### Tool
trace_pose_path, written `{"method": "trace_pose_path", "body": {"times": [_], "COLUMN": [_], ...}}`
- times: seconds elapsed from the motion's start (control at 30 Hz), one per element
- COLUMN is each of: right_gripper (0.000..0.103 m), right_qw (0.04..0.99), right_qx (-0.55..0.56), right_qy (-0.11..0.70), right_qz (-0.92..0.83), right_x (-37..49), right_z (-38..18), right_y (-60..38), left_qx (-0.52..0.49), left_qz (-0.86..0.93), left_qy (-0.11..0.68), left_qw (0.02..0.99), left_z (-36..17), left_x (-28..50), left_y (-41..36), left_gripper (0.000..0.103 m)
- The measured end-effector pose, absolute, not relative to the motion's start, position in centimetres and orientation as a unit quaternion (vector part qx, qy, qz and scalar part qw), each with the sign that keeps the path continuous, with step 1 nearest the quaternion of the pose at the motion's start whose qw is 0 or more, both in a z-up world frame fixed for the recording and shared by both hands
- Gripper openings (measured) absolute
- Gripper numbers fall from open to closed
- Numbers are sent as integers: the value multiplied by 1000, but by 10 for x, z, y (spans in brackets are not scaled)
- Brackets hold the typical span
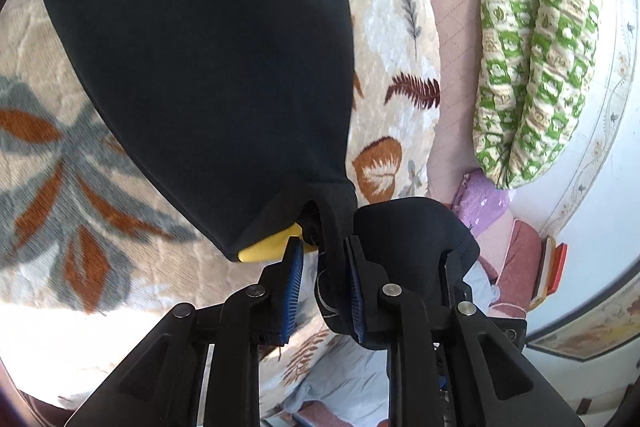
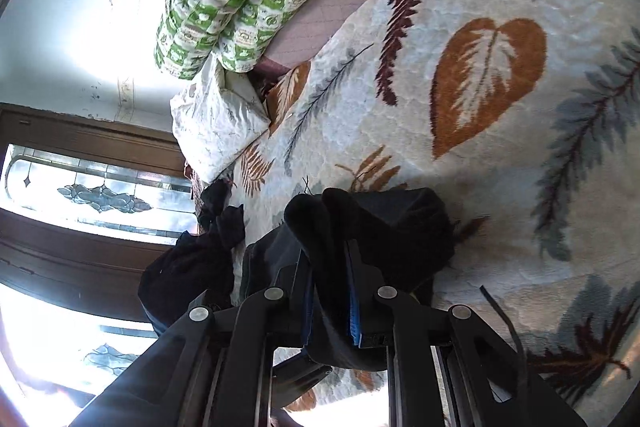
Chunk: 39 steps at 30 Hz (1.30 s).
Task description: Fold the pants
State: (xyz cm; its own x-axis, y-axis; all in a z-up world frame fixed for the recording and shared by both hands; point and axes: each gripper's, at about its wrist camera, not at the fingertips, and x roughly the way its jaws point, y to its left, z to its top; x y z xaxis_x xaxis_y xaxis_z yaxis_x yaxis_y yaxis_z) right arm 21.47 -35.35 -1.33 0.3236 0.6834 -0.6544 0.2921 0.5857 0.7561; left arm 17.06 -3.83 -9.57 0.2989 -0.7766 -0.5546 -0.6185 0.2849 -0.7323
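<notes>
Left tool (image 1: 322,269): loosened; a fold of the black pants (image 1: 208,67) hangs between its blue pads (image 1: 291,279), against the right pad, clear of the left.
Right tool (image 2: 332,291): clenched on a bunched black fold of the pants (image 2: 384,227).
Pants: lifted over the leaf-patterned blanket (image 2: 500,147) on the bed; a yellow patch (image 1: 266,247) shows at the hem.
Behind: green-and-white patterned pillows (image 1: 532,47) by the wall.
Writing: none legible, no brand or label seen.
</notes>
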Motion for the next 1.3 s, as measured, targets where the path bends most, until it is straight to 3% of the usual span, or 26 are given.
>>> {"method": "trace_pose_path", "body": {"times": [0.3,0.43,0.57,0.67,0.73,0.77,0.83,1.03,1.3], "right_gripper": [20,28,33,41,61,66,74,74,74], "right_qw": [652,634,655,700,730,742,756,711,650], "right_qx": [433,436,393,361,351,352,364,484,585], "right_qy": [604,622,630,596,561,544,520,495,474], "right_qz": [149,144,141,158,169,169,162,124,102], "right_x": [243,248,252,245,231,221,198,130,94], "right_z": [-61,-83,-71,-31,-3,8,20,-24,-70], "right_y": [-264,-235,-218,-217,-225,-231,-244,-281,-294], "left_qx": [-597,-592,-566,-529,-483,-459,-413,-359,-209], "left_qz": [-15,-18,-36,-48,-58,-66,-86,-166,-196], "left_qy": [593,594,600,599,600,600,604,623,653], "left_qw": [540,544,564,599,635,652,676,675,701], "left_z": [-121,-121,-109,-88,-68,-59,-45,-21,-10], "left_x": [156,151,153,152,153,154,157,170,212], "left_y": [41,70,84,94,96,96,91,61,-4], "left_gripper": [26,29,33,50,63,72,80,80,81]}}
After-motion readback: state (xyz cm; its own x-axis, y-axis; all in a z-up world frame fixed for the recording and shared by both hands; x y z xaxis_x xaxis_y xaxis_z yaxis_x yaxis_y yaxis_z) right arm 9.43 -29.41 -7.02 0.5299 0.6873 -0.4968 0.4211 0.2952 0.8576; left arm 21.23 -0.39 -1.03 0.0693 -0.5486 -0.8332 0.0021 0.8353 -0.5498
